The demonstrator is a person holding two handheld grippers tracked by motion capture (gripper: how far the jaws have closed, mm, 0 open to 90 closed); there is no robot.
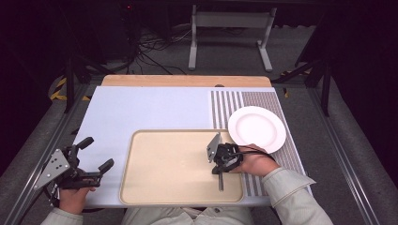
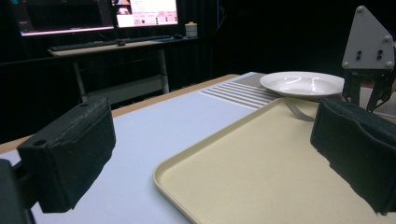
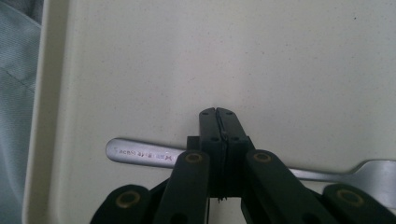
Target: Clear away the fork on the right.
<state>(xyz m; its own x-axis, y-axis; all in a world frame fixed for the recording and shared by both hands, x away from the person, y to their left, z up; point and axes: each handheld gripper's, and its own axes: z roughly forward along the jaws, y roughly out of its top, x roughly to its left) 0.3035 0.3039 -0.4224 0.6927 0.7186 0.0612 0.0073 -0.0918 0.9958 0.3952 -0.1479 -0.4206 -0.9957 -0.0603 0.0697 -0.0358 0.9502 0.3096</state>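
One fork point(image 3: 140, 153) lies on the tray point(image 1: 155, 187), near its right edge, w/ right gripper point(image 3: 218, 114) pinched flat on its handle. Left gripper point(image 1: 96, 152) gapes wide, empty, beside the tray. Prob. grasp step; next calls for a level lift, maybe toward the plate point(image 1: 257, 128).

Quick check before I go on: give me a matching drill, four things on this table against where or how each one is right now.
Things:
1. fork
2. white plate
3. left tongs
4. beige tray

States:
A. open, off the tray's left edge
B. on the striped mat at the far right
C. lying on the tray, clamped by the right tongs
D. flat on the pale blue table, in front of the person

Pairs: 1-C, 2-B, 3-A, 4-D
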